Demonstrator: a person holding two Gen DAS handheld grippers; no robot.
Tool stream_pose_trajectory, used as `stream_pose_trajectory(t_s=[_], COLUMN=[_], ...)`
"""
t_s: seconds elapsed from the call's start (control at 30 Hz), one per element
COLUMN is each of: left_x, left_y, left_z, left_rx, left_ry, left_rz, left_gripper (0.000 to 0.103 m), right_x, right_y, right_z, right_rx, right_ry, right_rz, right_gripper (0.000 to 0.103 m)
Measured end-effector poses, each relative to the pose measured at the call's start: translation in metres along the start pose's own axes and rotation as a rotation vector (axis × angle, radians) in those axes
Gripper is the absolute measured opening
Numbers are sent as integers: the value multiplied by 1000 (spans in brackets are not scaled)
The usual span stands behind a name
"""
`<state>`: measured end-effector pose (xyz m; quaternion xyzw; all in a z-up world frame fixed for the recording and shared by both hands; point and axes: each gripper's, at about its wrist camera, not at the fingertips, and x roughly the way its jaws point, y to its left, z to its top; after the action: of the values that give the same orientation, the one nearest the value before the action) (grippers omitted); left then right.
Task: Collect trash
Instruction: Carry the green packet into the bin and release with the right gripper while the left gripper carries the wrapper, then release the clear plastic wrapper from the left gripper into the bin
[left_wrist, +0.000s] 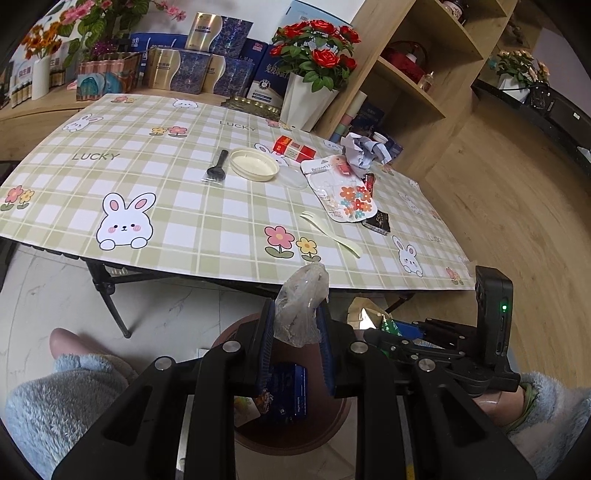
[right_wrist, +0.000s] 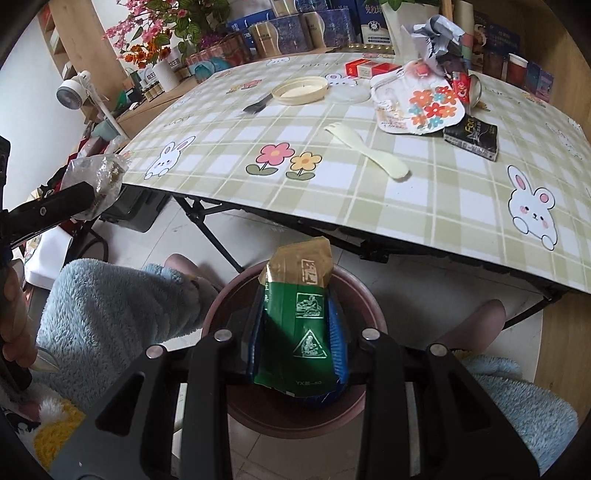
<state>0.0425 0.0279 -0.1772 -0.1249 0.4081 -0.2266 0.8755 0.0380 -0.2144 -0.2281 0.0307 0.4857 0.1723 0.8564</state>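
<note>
My left gripper (left_wrist: 297, 314) is shut on a crumpled clear plastic wrapper (left_wrist: 301, 302) and holds it over a brown round bin (left_wrist: 295, 432) on the floor, with a blue pack (left_wrist: 288, 391) inside. My right gripper (right_wrist: 295, 314) is shut on a green and gold packet (right_wrist: 295, 314) above the same bin (right_wrist: 354, 413). Its packet also shows in the left wrist view (left_wrist: 373, 317). Left on the table (left_wrist: 184, 221) are a cream fork (left_wrist: 332, 234), a flowered pouch (left_wrist: 340, 188), a black box (left_wrist: 376, 221), a red box (left_wrist: 295, 147), crumpled paper (left_wrist: 364, 151), a cream lid (left_wrist: 255, 164) and a black brush (left_wrist: 218, 168).
The folding table's front edge hangs just beyond both grippers. The person's knees in blue fleece (right_wrist: 110, 306) flank the bin. Boxes, a white vase of red roses (left_wrist: 314, 74) and wooden shelves (left_wrist: 417, 66) stand behind the table.
</note>
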Motion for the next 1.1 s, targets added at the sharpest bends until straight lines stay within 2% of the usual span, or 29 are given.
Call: stream_pose_trajectory(t_s=[0.47, 0.57, 0.63, 0.77, 0.93, 1.03, 1.1], left_x=[4, 6, 6, 11, 17, 20, 22], left_y=[10, 12, 12, 9, 3, -2, -5], left_z=[-3, -2, -2, -1, -2, -2, -2], left_rx=[-15, -19, -12, -2, 17, 28, 37], left_ry=[12, 21, 27, 43, 61, 69, 75], left_rz=[2, 3, 5, 3, 2, 0, -1], left_gripper=[22, 22, 22, 22, 22, 22, 22], right_x=[33, 36, 32, 16, -7, -17, -24], right_y=[23, 26, 27, 23, 15, 9, 5], right_z=[3, 5, 9, 16, 22, 25, 27], right_rx=[-71, -86, -93, -79, -72, -62, -59], right_ry=[84, 89, 63, -19, -95, -131, -161], right_rz=[63, 56, 53, 38, 13, -1, -11], right_gripper=[33, 40, 42, 53, 57, 67, 78])
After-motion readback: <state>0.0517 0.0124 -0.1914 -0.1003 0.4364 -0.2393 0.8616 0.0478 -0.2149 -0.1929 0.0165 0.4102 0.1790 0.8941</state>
